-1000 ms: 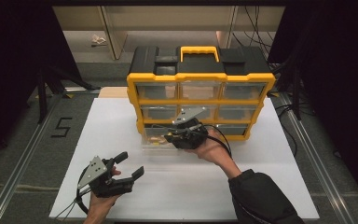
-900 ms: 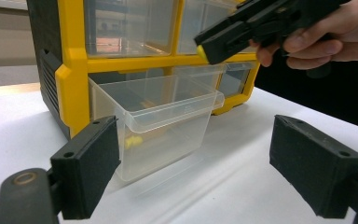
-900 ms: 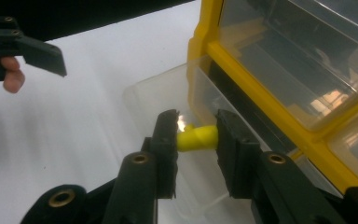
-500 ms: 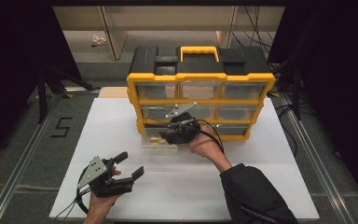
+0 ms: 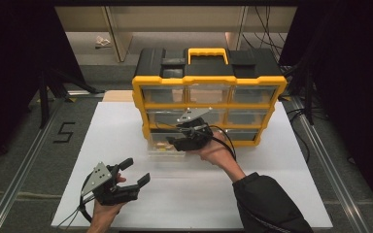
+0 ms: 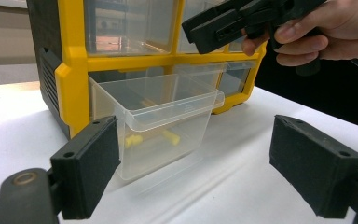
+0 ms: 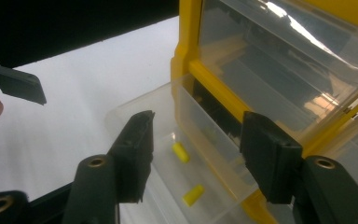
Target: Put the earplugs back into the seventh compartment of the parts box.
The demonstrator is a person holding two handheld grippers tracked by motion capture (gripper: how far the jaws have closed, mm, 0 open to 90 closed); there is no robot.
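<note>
Right tongs [image 5: 175, 142] just opening, empty, left tongs [image 5: 135, 172] spread, pulled-out clear drawer [image 6: 161, 123] holding yellow pieces [image 7: 181, 152]

Yellow-black drawer organizer [image 5: 209, 92] stands at far middle of white table [image 5: 126, 121], black top, yellow handle up. Clear drawer [image 5: 162, 145] pulled out from organizer's bottom-left slot, small pale bits inside, too small to identify. Right gripper [image 5: 176, 142] just in front of organizer, over drawer's right end, jaws just been opening; nothing visibly clamped. Left gripper [image 5: 135, 172] well in front-left of organizer, jaws spread, holding nothing.
</note>
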